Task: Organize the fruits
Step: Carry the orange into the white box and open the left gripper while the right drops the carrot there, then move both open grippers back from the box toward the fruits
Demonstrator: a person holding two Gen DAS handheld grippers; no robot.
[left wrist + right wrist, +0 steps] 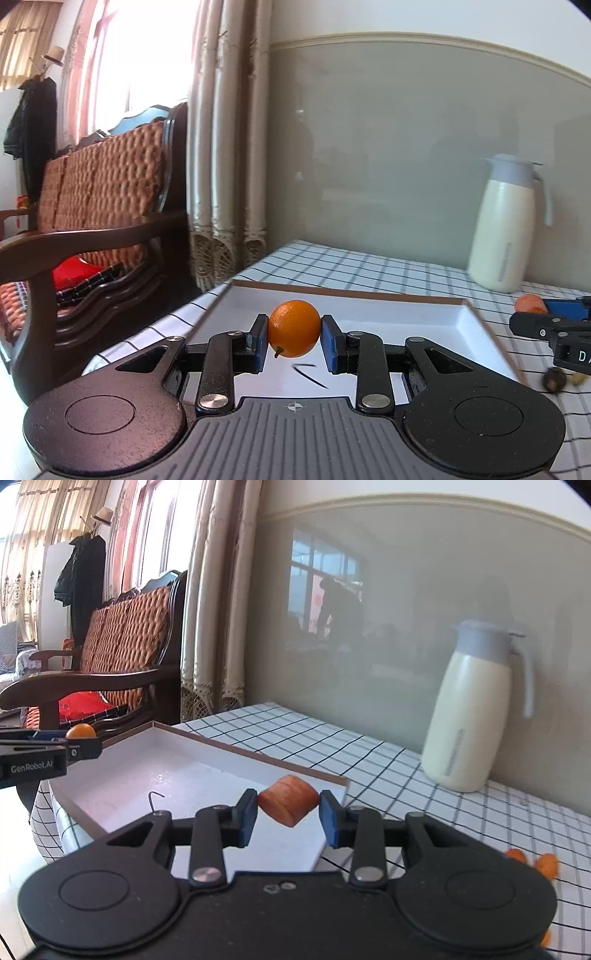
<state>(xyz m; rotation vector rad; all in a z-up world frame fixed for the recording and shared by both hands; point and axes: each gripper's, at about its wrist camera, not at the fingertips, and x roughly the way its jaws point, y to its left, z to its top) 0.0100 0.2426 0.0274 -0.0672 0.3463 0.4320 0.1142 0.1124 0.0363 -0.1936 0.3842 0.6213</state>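
The left gripper (294, 341) is clamping a small round orange fruit (294, 328) between its blue pads, its stem end pointing down and to the left; the jaws are standing narrow, pressing on both sides of the fruit; just beyond and below the jaws a shallow white tray (391, 314) with a brown rim is lying on the checked tabletop (332, 264). The right gripper (288, 814) is gripping a cut orange-red chunk (288, 805) by its two ends, the jaws likewise narrow; the chunk is hanging above the tray's near right corner (332, 786). More orange pieces (546, 864) are lying on the tabletop to the right of these jaws; a cream thermos jug (469, 716) is standing farther off, against the wall.
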